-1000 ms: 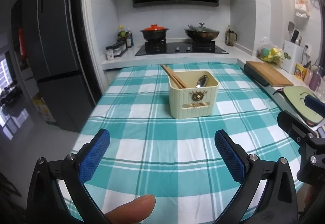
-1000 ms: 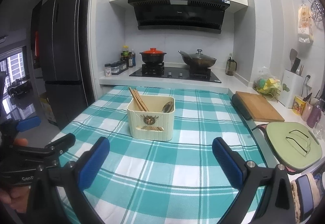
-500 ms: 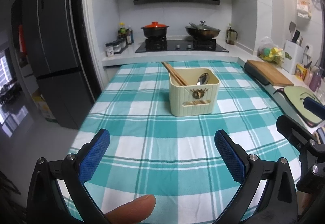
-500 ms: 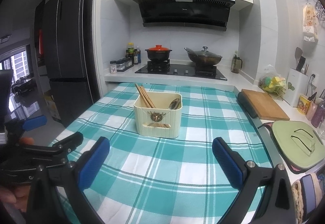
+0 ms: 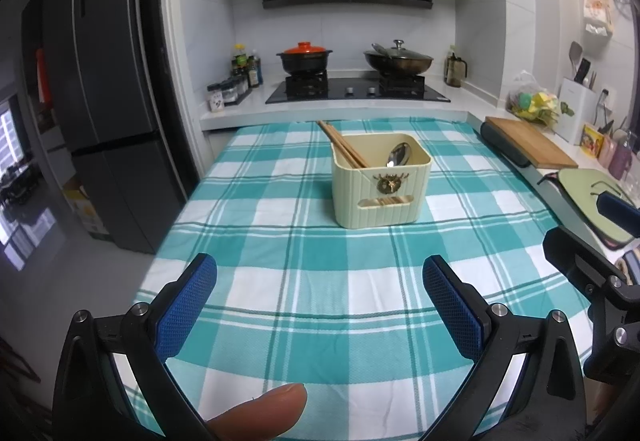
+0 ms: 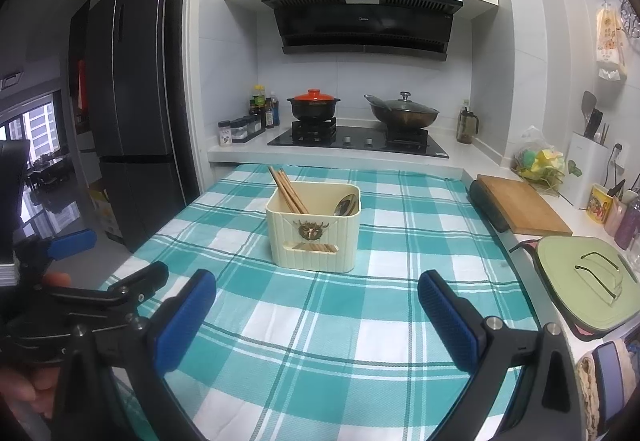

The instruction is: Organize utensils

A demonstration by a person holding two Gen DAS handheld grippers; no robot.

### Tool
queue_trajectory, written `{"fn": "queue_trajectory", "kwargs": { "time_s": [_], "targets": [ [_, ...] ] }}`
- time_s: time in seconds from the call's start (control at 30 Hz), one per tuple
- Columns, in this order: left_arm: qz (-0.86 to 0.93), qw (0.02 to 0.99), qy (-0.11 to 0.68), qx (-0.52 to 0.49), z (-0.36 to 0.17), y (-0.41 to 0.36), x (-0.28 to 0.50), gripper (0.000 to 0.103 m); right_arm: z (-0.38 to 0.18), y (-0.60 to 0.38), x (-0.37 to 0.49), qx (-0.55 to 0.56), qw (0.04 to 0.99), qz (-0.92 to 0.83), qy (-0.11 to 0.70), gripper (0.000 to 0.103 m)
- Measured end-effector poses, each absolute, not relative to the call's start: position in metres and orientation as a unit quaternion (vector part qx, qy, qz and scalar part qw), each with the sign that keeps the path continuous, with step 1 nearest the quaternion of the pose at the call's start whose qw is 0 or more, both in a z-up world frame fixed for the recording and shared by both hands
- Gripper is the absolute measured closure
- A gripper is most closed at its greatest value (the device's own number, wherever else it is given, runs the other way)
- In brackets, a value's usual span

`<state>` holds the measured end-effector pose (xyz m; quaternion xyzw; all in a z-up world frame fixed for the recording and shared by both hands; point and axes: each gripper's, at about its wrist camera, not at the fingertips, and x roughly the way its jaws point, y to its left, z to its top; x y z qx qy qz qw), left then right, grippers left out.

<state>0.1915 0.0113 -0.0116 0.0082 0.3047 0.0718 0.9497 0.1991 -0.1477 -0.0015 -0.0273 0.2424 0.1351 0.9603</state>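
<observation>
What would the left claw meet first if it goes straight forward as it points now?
Probably the cream utensil holder, which sits ahead between the open left claw fingers' line. Only bare checked tablecloth lies before it; depth is unclear.

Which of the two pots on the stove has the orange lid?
The left pot, the black casserole beside the sauce bottles. The right one is a wok with a glass lid and metal knob.

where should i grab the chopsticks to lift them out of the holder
Grip the chopsticks on the bare top ends above the rim, coming from above on the holder left side. They lean back-left, so that part stands free; the lower part is hidden inside, and the spoon sits to the right.
</observation>
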Motion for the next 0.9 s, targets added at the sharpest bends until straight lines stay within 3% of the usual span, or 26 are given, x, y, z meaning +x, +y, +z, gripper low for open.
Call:
{"fn": "queue_trajectory", "kwargs": {
  "time_s": [0.9],
  "targets": [
    [0.07,0.948,0.31,0.008,-0.0168,0.0053,0.1894,0.0,-0.0027,-0.1443,0.1972,-0.024,0.959,0.14,0.243,0.0]
  ]
}}
